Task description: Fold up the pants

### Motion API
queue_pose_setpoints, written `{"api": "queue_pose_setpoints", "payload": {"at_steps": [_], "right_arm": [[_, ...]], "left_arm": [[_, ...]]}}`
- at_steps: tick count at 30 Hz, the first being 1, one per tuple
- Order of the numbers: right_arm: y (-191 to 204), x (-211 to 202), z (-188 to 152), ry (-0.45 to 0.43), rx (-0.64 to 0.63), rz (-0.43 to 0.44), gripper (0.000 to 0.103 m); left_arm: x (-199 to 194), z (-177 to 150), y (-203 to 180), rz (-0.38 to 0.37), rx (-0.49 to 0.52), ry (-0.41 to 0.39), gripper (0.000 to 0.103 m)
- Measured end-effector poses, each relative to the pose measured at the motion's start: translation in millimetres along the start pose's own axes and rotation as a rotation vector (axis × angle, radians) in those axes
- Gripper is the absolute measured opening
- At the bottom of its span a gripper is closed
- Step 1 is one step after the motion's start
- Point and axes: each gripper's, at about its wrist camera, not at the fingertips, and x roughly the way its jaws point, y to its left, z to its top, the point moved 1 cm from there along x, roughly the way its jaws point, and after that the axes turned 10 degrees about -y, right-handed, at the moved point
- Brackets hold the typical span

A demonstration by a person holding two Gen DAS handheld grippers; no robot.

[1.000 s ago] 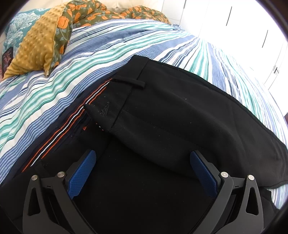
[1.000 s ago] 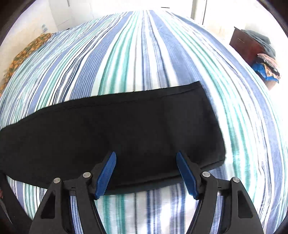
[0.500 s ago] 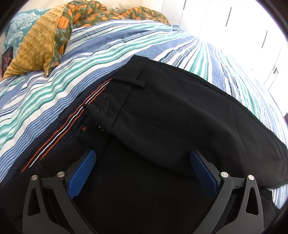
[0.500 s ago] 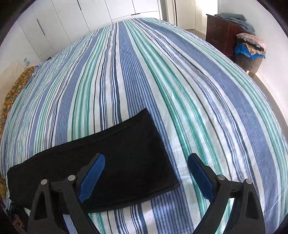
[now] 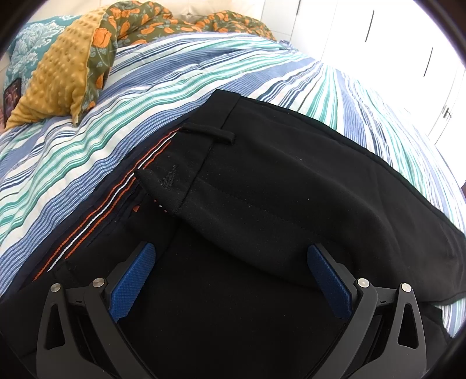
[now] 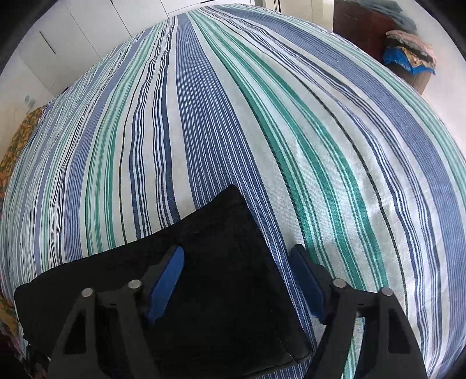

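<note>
Closing over the hem end of the black pants (image 6: 204,291), the right gripper (image 6: 237,280) has its jaws straddling the cuff's outer edge — one blue pad above the dark cloth, the other over the striped bedsheet (image 6: 262,131) just beside it. The pads do not yet press on the fabric, so nothing is held; the straddle looks like a set-up to pinch the cuff so the leg can be carried toward the waist.

The left gripper (image 5: 230,280) hovers over the waist end of the same pants (image 5: 276,189) with its jaws wide apart and empty, black cloth lying below and between them. A belt loop (image 5: 208,132) and the orange-and-white trim (image 5: 102,215) inside the waistband show that the top is folded open slightly. This hand seems placed to steady the waist while the other end is lifted.

The pants lie flat across the bed, legs stacked on each other, so a lengthwise fold appears done and the crosswise fold is still to come. Beyond the waist sits a mustard dotted blanket (image 5: 55,75) with a floral cover, well apart from the work; a dark wooden dresser (image 6: 364,26) stands past the bed's far corner.
</note>
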Motion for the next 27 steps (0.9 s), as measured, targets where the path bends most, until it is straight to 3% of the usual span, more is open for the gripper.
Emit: {"api": "queue_pose_setpoints", "payload": {"at_steps": [1,3,7,12,16,21,23,24,25,27], "right_arm": [[1.4,-4.3,-3.5,-0.021,-0.011,0.009,0.033],[3.1,-21.8,-11.3,-0.063,-0.026,0.022,0.006],[16.8,-92.6,-37.4,-0.177,-0.132,0.085,0.006],[16.5,-196.8,-104.8,-0.275,-0.193,0.137,0.005],[-13.2,-239.8,-164.0,-0.243,-0.108,0.157,0.005],[-44.5,-234.0,-226.1,-0.128,-0.026,0.106,0.006],[-43.5,-226.8,-238.9,-0.103,-0.041,0.054,0.026],[-43.5,-227.5,-246.0,-0.1,-0.063,0.014,0.044],[-41.6,-228.6,-249.8,-0.102,-0.078,-0.008,0.052],[-36.1,-239.7,-253.5,-0.137,-0.099,-0.027,0.052]], "left_arm": [[-0.3,-0.2,0.1,0.0,0.0,0.0,0.103],[0.1,0.0,0.2,-0.001,-0.001,-0.001,0.103],[0.3,0.2,0.9,-0.002,-0.001,-0.001,0.103],[0.3,0.6,1.0,0.003,0.002,0.001,0.103],[0.6,1.2,0.2,0.01,0.008,0.005,0.103],[0.5,2.2,-2.1,0.027,0.023,0.018,0.103],[0.5,3.2,-2.5,0.032,0.025,0.031,0.103],[-0.1,4.9,-2.5,0.038,0.026,0.044,0.103],[-2.1,6.6,-3.2,0.05,0.028,0.059,0.103],[-13.8,9.4,-4.6,0.108,0.013,0.095,0.102]]}}
